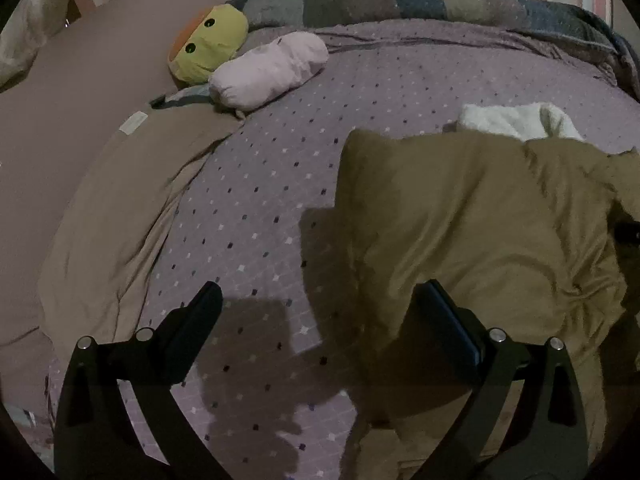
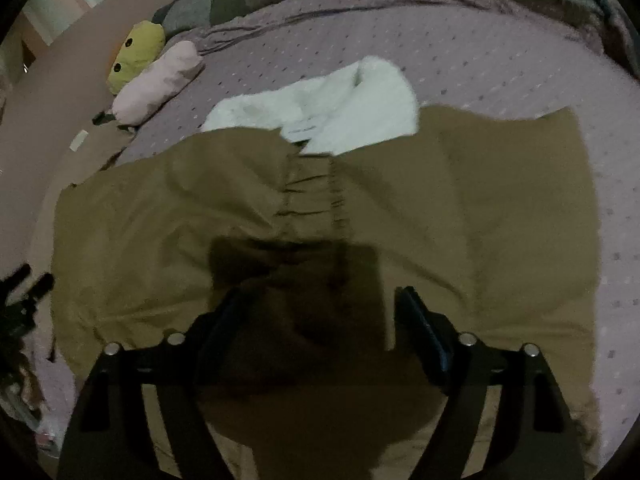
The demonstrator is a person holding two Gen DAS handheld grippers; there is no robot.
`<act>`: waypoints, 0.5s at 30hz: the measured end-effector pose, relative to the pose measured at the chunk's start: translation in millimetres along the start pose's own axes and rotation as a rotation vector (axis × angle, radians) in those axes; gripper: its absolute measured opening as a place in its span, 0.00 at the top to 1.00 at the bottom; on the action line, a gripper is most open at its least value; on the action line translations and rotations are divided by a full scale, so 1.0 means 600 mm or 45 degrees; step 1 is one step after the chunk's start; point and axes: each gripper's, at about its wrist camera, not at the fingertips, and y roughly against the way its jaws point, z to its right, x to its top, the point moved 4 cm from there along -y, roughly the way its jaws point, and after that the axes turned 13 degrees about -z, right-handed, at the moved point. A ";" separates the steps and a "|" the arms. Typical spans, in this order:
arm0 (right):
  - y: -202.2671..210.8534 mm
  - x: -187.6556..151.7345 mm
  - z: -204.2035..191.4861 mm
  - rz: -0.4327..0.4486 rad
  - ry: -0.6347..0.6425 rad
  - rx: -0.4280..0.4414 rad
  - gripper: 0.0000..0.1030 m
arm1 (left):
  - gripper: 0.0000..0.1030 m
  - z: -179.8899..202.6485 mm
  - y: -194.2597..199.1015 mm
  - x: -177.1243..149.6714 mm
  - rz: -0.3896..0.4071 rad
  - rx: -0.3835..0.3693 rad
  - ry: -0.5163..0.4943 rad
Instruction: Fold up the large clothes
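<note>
An olive-brown coat (image 2: 400, 208) with a white fleece collar (image 2: 340, 108) lies spread on the purple dotted bedspread (image 2: 500, 64). It also shows in the left wrist view (image 1: 480, 216), with the collar (image 1: 516, 120) at its far edge. My left gripper (image 1: 320, 292) is open and empty above the coat's left edge and the bedspread (image 1: 280, 152). My right gripper (image 2: 320, 296) is open and empty above the middle of the coat, near its gathered seam. The left gripper shows at the left edge of the right wrist view (image 2: 28, 284).
A yellow plush toy (image 1: 208, 48) and a pink roll pillow (image 1: 268, 72) lie at the far left of the bed. A patchwork blanket (image 1: 380, 0) runs along the far edge. A tan sheet (image 1: 120, 200) drapes over the left side.
</note>
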 end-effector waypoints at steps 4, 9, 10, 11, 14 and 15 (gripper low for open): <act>-0.009 -0.003 -0.017 0.000 0.051 -0.014 0.64 | 0.04 0.009 -0.007 -0.001 -0.011 -0.007 0.005; 0.029 -0.009 -0.014 0.074 0.067 -0.033 0.89 | 0.04 0.031 0.000 0.015 -0.015 0.007 0.013; 0.045 -0.009 -0.010 0.105 0.070 -0.065 0.89 | 0.04 0.034 0.004 0.016 -0.015 0.006 0.019; 0.059 -0.009 -0.003 0.130 0.065 -0.086 0.89 | 0.04 0.038 0.006 0.015 -0.014 0.002 0.021; 0.110 -0.011 0.038 0.189 0.017 -0.149 0.89 | 0.04 0.048 0.024 0.016 -0.002 -0.026 0.030; 0.129 -0.014 0.059 0.211 0.005 -0.195 0.89 | 0.04 0.055 0.032 0.018 0.006 -0.038 0.026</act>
